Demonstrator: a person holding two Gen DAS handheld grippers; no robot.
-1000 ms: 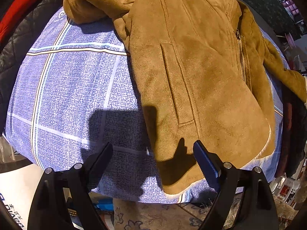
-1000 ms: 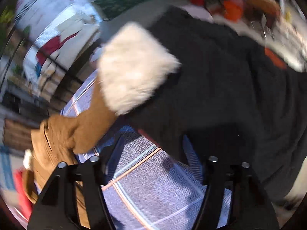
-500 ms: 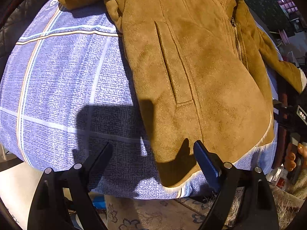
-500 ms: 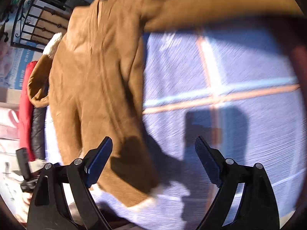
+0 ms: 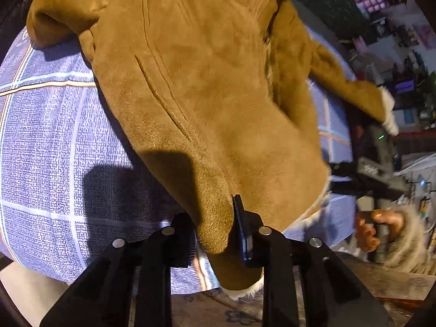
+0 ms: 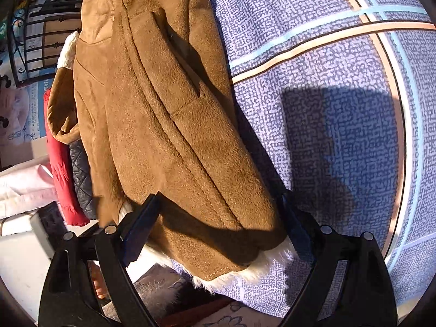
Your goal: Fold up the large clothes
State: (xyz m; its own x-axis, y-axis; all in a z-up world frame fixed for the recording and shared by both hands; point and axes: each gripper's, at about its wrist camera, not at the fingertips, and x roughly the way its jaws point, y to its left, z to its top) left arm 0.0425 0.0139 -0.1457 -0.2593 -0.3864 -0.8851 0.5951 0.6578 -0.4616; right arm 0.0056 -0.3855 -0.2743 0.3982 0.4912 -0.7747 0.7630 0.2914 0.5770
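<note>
Two grippers are working one big tan suede jacket (image 5: 218, 87), which is lying front-up, zipped, on a blue checked bedspread (image 5: 49, 136), hem hanging toward the near edge w/ white fleece lining showing along it. The left gripper (image 5: 215, 226) is pinching a bunched fold of the hem corner, jaws drawn close on the suede. The right gripper (image 6: 218, 234) is sitting wide apart, straddling the other hem corner (image 6: 231, 256) w/o clamping; fleece trim is poking out between its fingers. Judging by thickness, the coat is looking heavy and bulky but soft: suede shell + fleece inside, so it's prob going to resist sharp creases and spring back. Suede nap is giving decent friction, not slippery, nothing fragile. Best hold is prob the hem corners, biting through both shell and lining so layers aren't sliding apart; a thin pinch on shell only risks slipping under the weight. One sleeve (image 5: 351, 92) is trailing off the far side, cuff over the bed edge, and is needing tucking.
</note>
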